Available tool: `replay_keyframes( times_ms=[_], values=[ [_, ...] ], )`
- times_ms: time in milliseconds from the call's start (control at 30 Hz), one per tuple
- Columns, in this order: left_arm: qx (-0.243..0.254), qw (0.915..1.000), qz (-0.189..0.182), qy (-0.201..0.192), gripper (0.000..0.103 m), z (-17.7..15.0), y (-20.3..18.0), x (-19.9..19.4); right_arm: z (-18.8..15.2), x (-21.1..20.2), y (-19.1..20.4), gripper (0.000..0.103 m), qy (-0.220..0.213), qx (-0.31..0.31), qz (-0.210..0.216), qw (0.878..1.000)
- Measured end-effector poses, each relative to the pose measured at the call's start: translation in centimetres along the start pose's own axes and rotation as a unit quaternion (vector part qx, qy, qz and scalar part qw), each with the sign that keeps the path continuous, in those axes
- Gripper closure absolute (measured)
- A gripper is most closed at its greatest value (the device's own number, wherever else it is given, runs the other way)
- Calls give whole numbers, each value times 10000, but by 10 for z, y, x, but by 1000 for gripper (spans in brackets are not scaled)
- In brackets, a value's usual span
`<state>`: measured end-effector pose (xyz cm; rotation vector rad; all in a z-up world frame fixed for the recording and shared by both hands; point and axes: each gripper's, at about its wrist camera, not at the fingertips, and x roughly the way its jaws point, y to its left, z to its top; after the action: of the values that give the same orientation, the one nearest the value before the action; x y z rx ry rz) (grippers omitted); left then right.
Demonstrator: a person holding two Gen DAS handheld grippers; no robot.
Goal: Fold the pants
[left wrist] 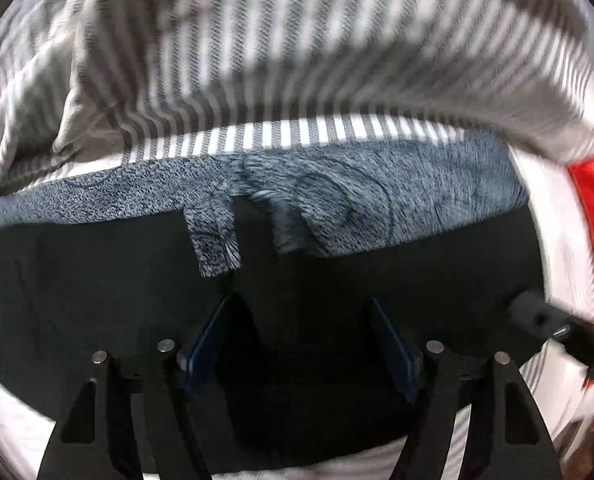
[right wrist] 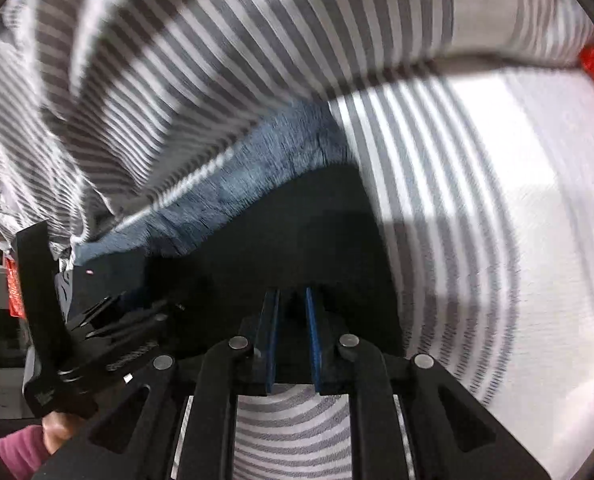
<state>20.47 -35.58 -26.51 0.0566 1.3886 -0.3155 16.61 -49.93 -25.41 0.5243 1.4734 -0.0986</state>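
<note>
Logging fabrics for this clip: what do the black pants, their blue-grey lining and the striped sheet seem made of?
Pants: smooth matte black knit, probably; no weave visible.
Lining: fuzzy heathered pile with brushed swirls, looks like fleece.
Sheet: thin woven cloth, likely cotton, showing fine threads and soft creases.

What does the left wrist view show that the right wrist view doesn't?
Only the left wrist view: the left gripper, jaws apart over the black pants, and two fleecy tabs.
Only the right wrist view: the right gripper, nearly closed at the pants' edge, and a hand.
Both: pants, blue fleece lining, striped bedding.
</note>
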Motion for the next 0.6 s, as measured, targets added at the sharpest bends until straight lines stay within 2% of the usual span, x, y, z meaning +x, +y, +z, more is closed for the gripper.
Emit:
replay_keyframes(
  times_ms=[100, 200, 300, 467, 600],
  values=[
    [195, 9996, 222, -11, 29, 0, -8, -2, 2, 4, -7, 89, -46, 207, 278, 9994],
    [53, 9989, 464, 22, 9, 3, -6, 0, 1, 3, -5, 89, -14, 118, 318, 9994],
    [-556, 9981, 131, 251, 8, 2, 3, 5, 3, 1, -7, 89, 48, 118, 363, 9993],
    [-453, 9981, 394, 105, 5, -3, -7, 2, 3, 2, -10, 89, 50, 43, 445, 9990],
    [-610, 9973, 406, 109, 1, -4, 0, 8, 4, 2, -12, 89, 52, 4, 518, 9986]
  ],
)
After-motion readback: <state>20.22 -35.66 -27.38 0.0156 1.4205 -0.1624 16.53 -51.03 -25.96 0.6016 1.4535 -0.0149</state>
